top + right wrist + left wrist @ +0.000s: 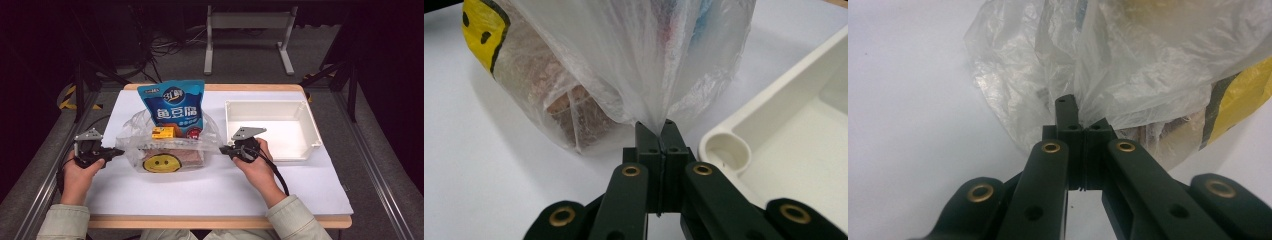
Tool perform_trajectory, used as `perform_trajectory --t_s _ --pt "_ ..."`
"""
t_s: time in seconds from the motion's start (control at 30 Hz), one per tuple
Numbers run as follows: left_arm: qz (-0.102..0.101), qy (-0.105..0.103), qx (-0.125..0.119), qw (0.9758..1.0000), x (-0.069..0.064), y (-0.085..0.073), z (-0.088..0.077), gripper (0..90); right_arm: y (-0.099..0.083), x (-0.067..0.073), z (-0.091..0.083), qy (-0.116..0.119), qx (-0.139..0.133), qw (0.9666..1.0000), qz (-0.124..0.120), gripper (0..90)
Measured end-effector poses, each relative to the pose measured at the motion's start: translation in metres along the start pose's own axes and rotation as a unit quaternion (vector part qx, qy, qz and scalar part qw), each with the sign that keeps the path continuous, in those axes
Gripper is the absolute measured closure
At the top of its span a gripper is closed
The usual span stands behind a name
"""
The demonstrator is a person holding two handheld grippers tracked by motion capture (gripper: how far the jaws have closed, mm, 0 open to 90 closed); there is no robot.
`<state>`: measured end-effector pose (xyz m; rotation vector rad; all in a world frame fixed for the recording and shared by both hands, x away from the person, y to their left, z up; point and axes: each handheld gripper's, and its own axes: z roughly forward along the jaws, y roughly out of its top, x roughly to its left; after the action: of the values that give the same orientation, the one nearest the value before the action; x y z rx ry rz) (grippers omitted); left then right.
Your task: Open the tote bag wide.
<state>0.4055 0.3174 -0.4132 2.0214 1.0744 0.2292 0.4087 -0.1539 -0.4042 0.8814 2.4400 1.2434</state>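
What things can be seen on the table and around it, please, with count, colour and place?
plastic bag: one, clear with a yellow smiley face, table centre, pinched at both sides
snack pouch: one, blue, standing up out of the bag
small box: one, yellow, inside the bag
brown pack: one, brownish, at the bottom of the bag
tray: one, white, right side of the table
table: one, white cover with a wooden edge
metal stand: one, pale grey, on the floor behind the table
left claw: one, black, shut on the bag's left edge
right claw: one, black, shut on the bag's right edge
sleeves: two, pale green, bottom edge
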Motion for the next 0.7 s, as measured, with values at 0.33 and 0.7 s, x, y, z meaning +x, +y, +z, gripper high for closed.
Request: perform_trajectory --t_s 0.33,0.7 --pt "-0.006 -0.007 0.029 0.9995 0.005 -0.005 0.009 89.7 -0.009 -0.001 0.009 0.004 0.03 0.9995 0.004 90.0" --pt "0.003 -0.011 -0.001 0.9999 0.003 -0.004 0.003 85.3 -0.006 0.003 0.001 0.006 0.022 0.9997 -0.004 90.0"
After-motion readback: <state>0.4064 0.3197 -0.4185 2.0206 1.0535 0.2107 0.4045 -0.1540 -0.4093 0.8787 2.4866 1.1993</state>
